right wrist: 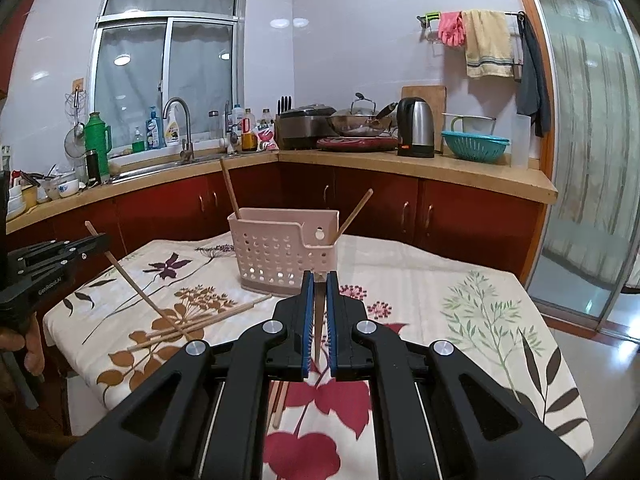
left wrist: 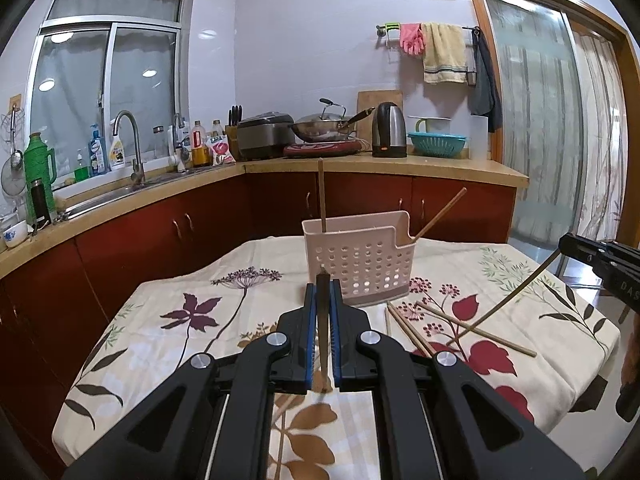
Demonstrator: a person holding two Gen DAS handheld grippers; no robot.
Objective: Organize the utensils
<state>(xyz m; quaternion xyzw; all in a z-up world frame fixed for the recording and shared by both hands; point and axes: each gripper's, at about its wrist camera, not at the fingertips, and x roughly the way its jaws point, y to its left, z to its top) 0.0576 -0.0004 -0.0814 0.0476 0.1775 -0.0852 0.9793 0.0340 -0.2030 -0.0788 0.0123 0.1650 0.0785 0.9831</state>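
Kitchen table under floral cloth (left wrist: 192, 320) bearing pink perforated plastic caddy (left wrist: 360, 268), two wooden chopsticks (left wrist: 321, 196) already leaning inside. Loose chopsticks (left wrist: 472, 326) lying crossed beside caddy. Left gripper (left wrist: 323, 292) pinching one chopstick, right gripper (right wrist: 319, 284) pinching another, both likely heading for caddy.

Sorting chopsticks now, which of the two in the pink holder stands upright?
The wooden chopstick at the pink perforated plastic holder's left end; the other one leans right.

I see kettle (left wrist: 389, 130) on counter (left wrist: 440, 166); wok (left wrist: 324, 124) left of kettle, teal colander (left wrist: 436, 144) right, towel (left wrist: 444, 52) above.
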